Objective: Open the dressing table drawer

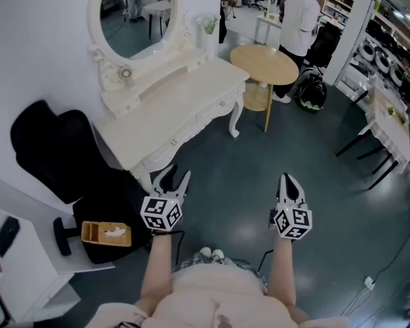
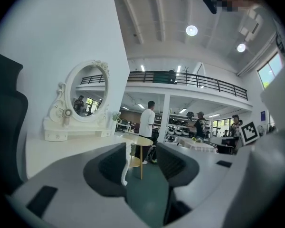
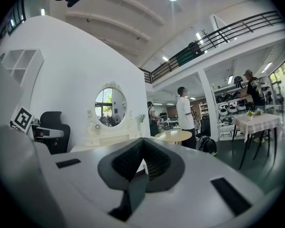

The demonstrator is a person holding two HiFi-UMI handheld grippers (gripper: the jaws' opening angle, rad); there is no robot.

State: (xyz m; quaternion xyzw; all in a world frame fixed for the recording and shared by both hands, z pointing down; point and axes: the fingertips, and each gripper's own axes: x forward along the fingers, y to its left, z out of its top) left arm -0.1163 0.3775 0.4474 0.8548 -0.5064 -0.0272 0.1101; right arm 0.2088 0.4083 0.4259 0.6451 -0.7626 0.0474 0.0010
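Drawer knobs on the dressing table too small to make out

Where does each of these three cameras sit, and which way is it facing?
Head view: on the person's head, looking steeply down at the dressing table, both forearms, left gripper and right gripper.
Left gripper view: on that gripper, looking level between its parted jaws.
Right gripper view: likewise, over closed jaws.
All share the oval mirror.
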